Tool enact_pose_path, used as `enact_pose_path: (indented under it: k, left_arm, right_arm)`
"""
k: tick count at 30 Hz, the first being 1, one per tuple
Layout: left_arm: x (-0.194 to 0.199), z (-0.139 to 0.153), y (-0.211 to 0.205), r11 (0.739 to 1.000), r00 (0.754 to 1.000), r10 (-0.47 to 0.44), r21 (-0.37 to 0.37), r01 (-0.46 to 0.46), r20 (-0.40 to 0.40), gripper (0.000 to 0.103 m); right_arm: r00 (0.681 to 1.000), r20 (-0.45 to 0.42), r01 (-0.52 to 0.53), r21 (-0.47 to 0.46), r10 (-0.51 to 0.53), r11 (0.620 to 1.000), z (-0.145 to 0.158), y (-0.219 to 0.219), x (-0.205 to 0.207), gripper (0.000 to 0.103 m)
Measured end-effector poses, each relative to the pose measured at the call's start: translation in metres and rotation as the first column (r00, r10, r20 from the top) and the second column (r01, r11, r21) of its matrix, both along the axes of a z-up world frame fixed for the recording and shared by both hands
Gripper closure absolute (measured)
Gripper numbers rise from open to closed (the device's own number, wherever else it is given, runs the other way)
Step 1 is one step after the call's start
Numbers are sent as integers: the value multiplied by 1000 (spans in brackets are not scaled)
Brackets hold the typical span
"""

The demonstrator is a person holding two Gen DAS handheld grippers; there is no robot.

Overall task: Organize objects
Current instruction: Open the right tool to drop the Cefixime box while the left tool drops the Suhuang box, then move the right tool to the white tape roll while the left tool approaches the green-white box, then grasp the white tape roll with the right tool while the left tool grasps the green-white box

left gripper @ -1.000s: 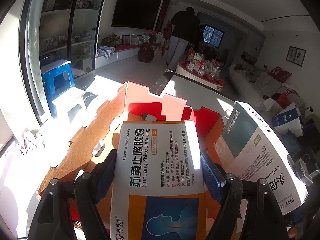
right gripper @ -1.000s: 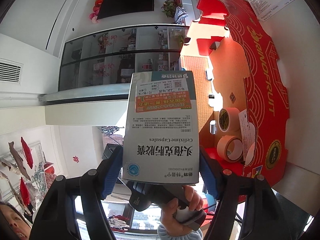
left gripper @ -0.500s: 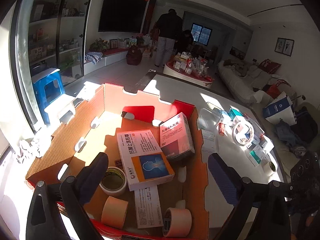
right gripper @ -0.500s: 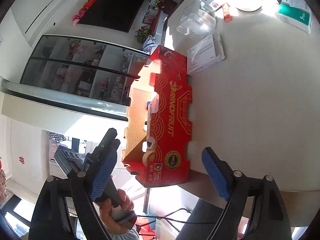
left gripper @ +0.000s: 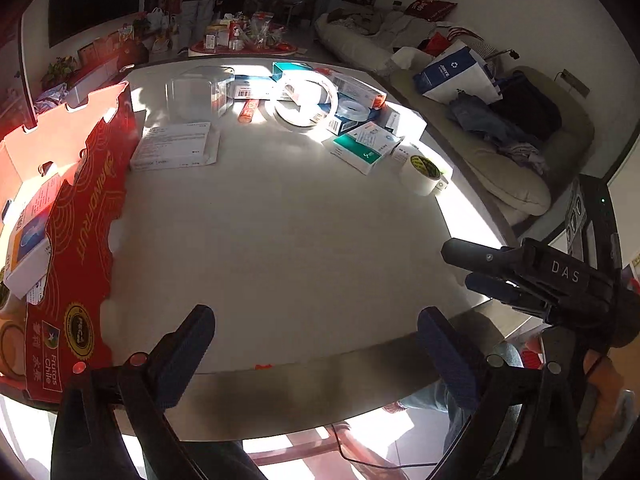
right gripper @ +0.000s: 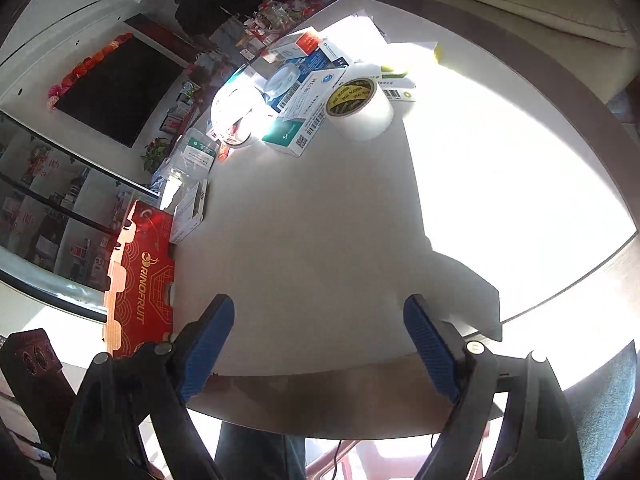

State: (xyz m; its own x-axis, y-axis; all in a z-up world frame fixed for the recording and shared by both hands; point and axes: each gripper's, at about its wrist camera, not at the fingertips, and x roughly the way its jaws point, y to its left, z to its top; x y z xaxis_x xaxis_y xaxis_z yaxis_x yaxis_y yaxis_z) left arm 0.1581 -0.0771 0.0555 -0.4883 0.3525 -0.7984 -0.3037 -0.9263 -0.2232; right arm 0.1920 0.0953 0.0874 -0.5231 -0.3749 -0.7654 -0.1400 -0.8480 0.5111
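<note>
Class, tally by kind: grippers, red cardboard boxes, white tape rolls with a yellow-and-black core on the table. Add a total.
Grippers: 2, left gripper and right gripper
Red cardboard box: 1
White tape roll: 1
Total: 4

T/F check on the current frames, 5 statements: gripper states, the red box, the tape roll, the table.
1. Both grippers are open and hold nothing. True: the left gripper and right gripper have their jaws spread over bare table.
2. The red cardboard box sits at the left edge of the table. True.
3. The white tape roll lies inside the red box. False: it stands on the table beside the green and white medicine box.
4. The left gripper grips an orange medicine box. False: nothing sits between its fingers.
5. The clear plastic container stands on the table beyond the box. True.
</note>
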Motion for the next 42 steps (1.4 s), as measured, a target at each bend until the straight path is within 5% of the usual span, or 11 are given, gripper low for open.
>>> enact_pose_path:
  k: [5,14,16,25,30,33,36,39,40,42]
  left_arm:
    - [2,-7,-4,999,999,26,-40,-24,28,0]
    - [-16,-7,-14,993,996,82,-93,-79,35,0]
    - [-22,-8,-12,992,996,84,-98,-79,41,0]
    - [-66,3,37,981,998,-58,-187,52,-27,0]
    - [-117,6,113,939,958,-272,-245,243,-91,0]
    - [-147,-5,152,912,932,-357,-241,331,-72,0]
    - [-171,-21,183,874,917,-396,-322,363,-42,0]
    - [-186,-31,194,863,914,-407,-332,381,-8,0]
    - [-189,-33,195,862,913,-407,-327,387,6,0]
    - [-194,-35,197,860,911,-411,-320,397,24,0]
  right_arm:
    - [998,-45,-46,156,54,987,-2,5,-49,17]
    - [992,-86,-69,285,97,956,-7,-7,-110,21]
    - [993,-74,-61,337,90,940,-5,-8,-118,58]
    - [994,-108,-36,-32,33,999,-4,42,-52,61]
    - [993,-119,1,-119,-15,993,-1,60,1,64]
    - [990,-136,1,-160,-23,987,5,65,16,74]
    - [990,-139,-21,-167,-3,986,7,67,13,74]
    - [992,-122,-48,-103,35,993,2,59,1,70]
    - [992,-122,-55,-86,44,995,2,58,-1,52]
    - [987,-153,-54,-45,47,998,7,54,-2,34]
